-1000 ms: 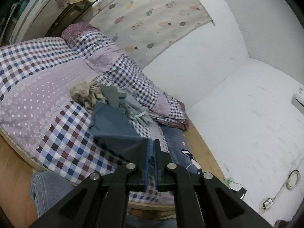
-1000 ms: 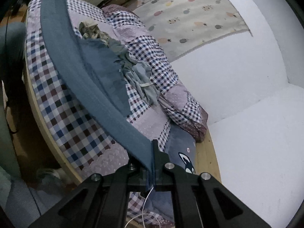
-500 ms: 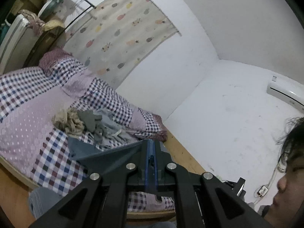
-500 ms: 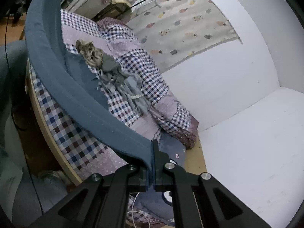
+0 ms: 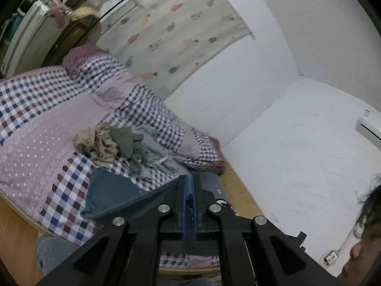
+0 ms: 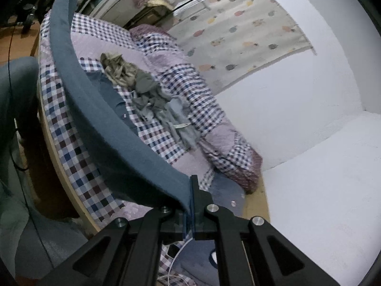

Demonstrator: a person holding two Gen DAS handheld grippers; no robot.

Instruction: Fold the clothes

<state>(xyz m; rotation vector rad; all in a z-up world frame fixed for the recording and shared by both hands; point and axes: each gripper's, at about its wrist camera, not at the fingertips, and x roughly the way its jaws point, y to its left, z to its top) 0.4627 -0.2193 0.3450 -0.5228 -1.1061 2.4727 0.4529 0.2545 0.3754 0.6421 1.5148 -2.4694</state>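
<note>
Left tool (image 5: 189,186) and right tool (image 6: 191,190) each pinch an edge of the blue garment (image 5: 112,190), fingers pressed together on the cloth, as a person lifts it above a bed (image 5: 35,143) spread with a checked purple quilt. Over the past second the left tool's view swung up toward the wall and has now dipped back toward the bed, while the garment's lower part has settled onto the quilt near the bed's front edge. From the right tool, the held hem runs as a taut blue band (image 6: 95,119) arcing away to the upper left, where a second ago it stretched in much the same line. Judged from this, the cloth is being drawn flat between the two tools for a first fold, which is not yet made.

A heap of unfolded clothes (image 5: 123,143), tan, grey and pale blue, lies on the quilt just beyond the blue garment, apparently awaiting its turn.

Much is concealed. The stretched band hides part of the bed in the right view, and its far end runs out of frame. What kind of garment it is cannot be told. The person's face (image 5: 364,245) is cut off at the left view's edge.
</note>
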